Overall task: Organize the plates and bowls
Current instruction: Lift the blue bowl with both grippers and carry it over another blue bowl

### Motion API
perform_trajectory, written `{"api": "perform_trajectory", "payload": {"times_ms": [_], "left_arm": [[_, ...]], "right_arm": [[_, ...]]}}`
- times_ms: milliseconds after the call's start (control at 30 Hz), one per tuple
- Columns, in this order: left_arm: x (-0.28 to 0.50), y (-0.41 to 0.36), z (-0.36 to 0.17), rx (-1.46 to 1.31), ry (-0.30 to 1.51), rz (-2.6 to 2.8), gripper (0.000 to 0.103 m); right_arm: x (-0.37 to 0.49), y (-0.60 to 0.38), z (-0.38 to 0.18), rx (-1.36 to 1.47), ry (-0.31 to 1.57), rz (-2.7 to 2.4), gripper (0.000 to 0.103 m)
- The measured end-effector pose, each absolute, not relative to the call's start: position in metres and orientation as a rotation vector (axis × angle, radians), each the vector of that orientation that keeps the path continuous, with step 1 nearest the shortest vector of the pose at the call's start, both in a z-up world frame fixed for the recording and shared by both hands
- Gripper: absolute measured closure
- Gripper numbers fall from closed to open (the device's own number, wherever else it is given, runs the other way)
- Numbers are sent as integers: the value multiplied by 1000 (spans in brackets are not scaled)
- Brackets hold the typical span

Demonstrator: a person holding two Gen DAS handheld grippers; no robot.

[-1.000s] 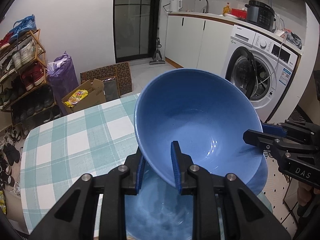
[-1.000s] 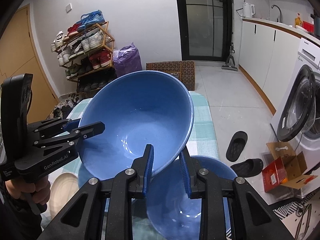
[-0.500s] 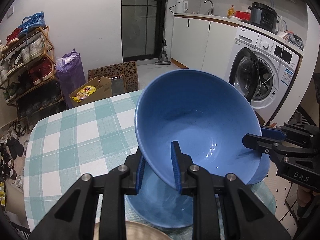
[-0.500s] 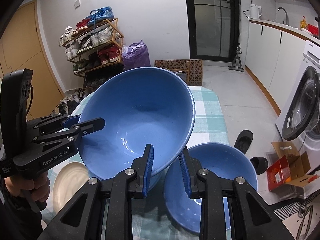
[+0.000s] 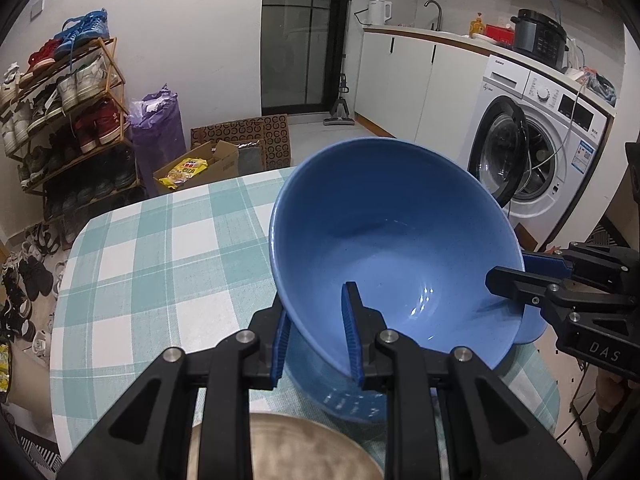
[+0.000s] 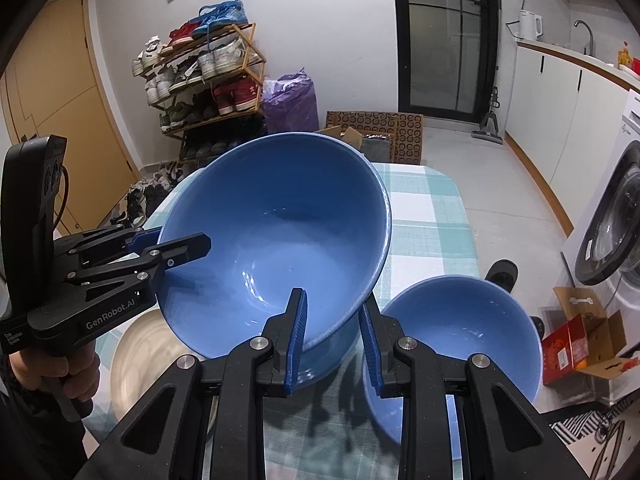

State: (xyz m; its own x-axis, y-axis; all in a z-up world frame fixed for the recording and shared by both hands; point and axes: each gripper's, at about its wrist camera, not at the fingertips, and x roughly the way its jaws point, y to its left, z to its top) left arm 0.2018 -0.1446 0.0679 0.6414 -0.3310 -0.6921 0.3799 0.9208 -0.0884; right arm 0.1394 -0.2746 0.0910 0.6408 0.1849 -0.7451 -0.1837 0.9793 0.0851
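A: Both grippers are on the one big blue bowl (image 5: 384, 248), filling the centre of the left-wrist view. The left gripper (image 5: 316, 340) has its jaws narrowed onto the near rim, one blue pad inside, one outside.

B: And the right gripper (image 6: 332, 336) pinches the opposite edge the same way, lower centre of its own view. The bowl is tilted and, by my reading, carried clear of the checked tablecloth (image 5: 160, 264).

A: Where's the rest of the crockery?

B: A second blue bowl (image 6: 460, 344) sits on the cloth, lower right of the right-wrist view, just beside the held one. A beige plate (image 6: 140, 356) lies lower left, partly under it.

A: So the risk?

B: Two thin rim pinches on a glazed, heavy-looking bowl. If one hand twists or leads the other, the rim could slide out of a pad and the bowl would swing down.

A: Onto that second bowl, I'd guess, or the plate.

B: Right, chipped rims either way. And if it's meant to nest, setting it down this tilted could clip the lower rim first. Levelling it before lowering looks wise.
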Motion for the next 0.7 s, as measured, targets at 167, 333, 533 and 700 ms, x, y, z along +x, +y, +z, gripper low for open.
{"api": "perform_trajectory", "payload": {"times_ms": [167,333,533,700], "left_arm": [[199,-139,61,70,785,-396,80],[196,-135,54,66,797,-395,80],[194,-135,43,75,815,-395,80],[195,-136,36,85,832,-394,80]], "right_arm": [[139,-265,84,0,865,219,76],[140,-259,78,-7,878,225,76],[138,-255,69,-18,894,223,76],[139,-253,62,-18,909,220,76]]}}
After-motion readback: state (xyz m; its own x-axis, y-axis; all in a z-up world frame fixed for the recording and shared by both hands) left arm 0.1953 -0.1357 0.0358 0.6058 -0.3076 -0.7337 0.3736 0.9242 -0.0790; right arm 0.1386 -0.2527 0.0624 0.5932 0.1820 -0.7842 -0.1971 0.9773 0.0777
